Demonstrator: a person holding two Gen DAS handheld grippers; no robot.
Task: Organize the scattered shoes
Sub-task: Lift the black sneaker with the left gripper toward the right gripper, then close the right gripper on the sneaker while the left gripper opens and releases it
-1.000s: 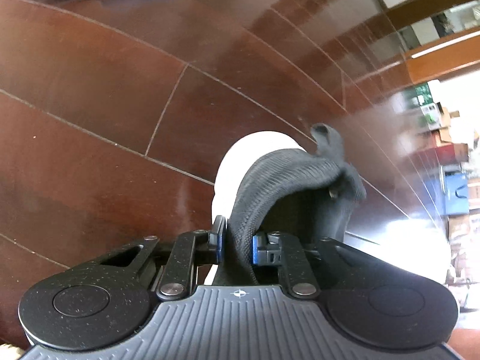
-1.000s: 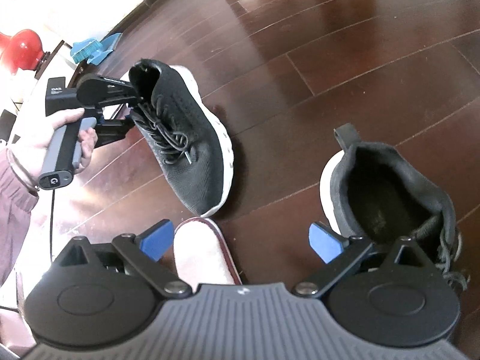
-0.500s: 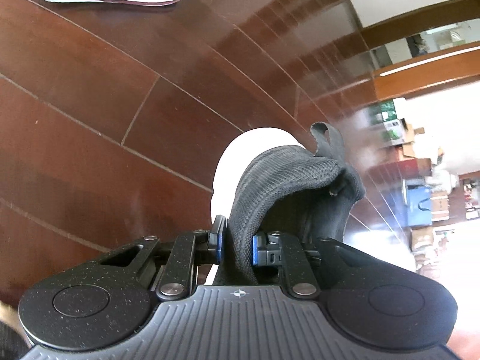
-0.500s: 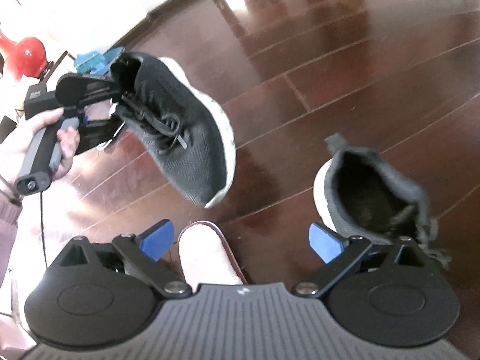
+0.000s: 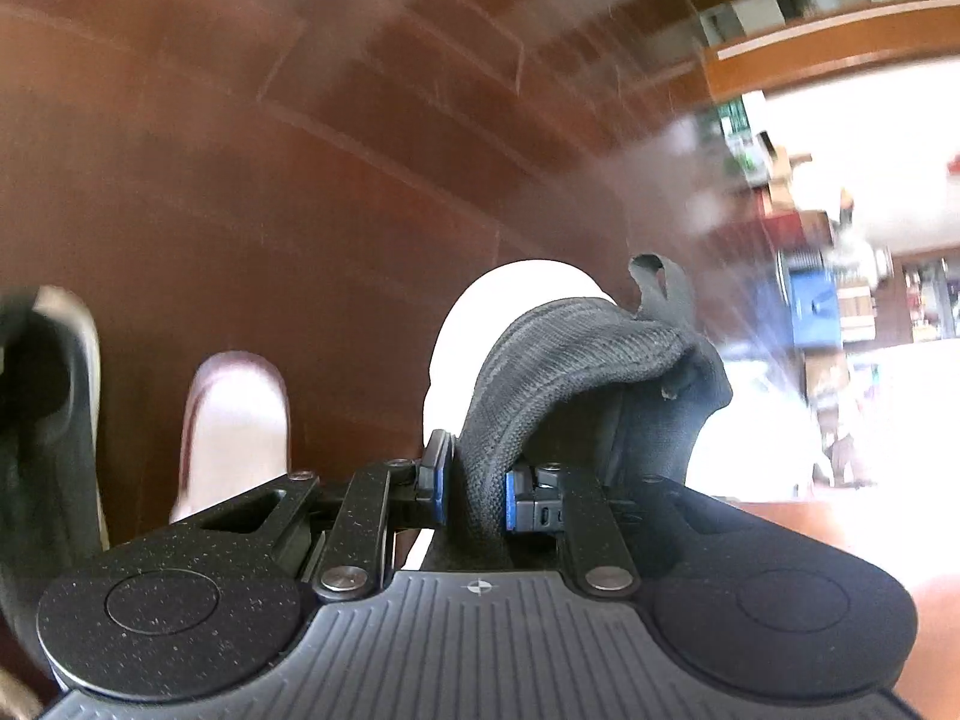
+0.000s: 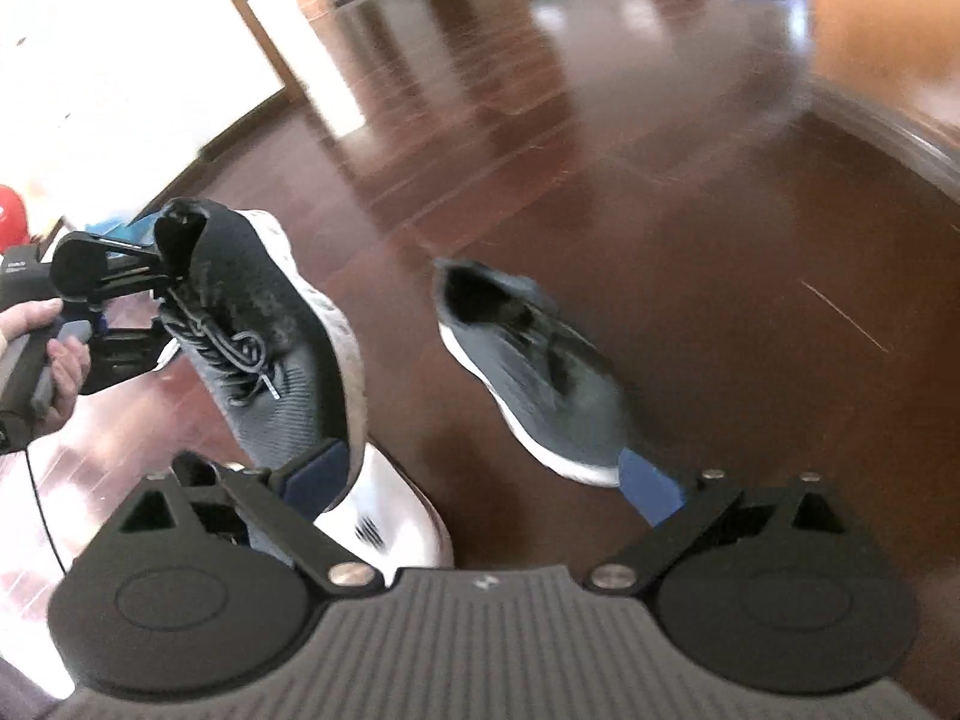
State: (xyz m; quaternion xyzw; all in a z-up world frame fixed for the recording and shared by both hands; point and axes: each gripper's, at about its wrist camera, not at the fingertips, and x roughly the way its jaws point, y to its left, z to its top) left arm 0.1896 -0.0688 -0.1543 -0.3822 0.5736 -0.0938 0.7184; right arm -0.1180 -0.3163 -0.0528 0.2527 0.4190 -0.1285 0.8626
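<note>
Left claw (image 5: 474,489) clenched on knit collar of black shoe (image 5: 576,354), blue pads pinching fabric at 6 o'clock of left wrist view; white sole (image 5: 480,324) bulging behind collar, heel loop sticking up at 1 o'clock. Seen from right wrist view: same shoe (image 6: 264,330) hanging off wood floor (image 6: 720,240) at 9 o'clock, toe pointing down toward 6, laces dangling, left claw (image 6: 159,300) gripped by a hand (image 6: 57,360) at far 9 o'clock

Right claw (image 6: 483,474) released, blue pads spread wide, nothing between them. Second shoe (image 6: 534,372) lying on floor just beyond right pad, opening toward 11 o'clock, toe toward 5, blurred. White slipper (image 6: 396,516) with dark red rim beside left pad at 7 o'clock, partly under hanging shoe's toe; small dark mark on it, unreadable

In left wrist view: slipper (image 5: 234,420) at 8 o'clock, second shoe (image 5: 48,420) at 9 o'clock, both blurred. No legible brand or writing on either shoe
</note>
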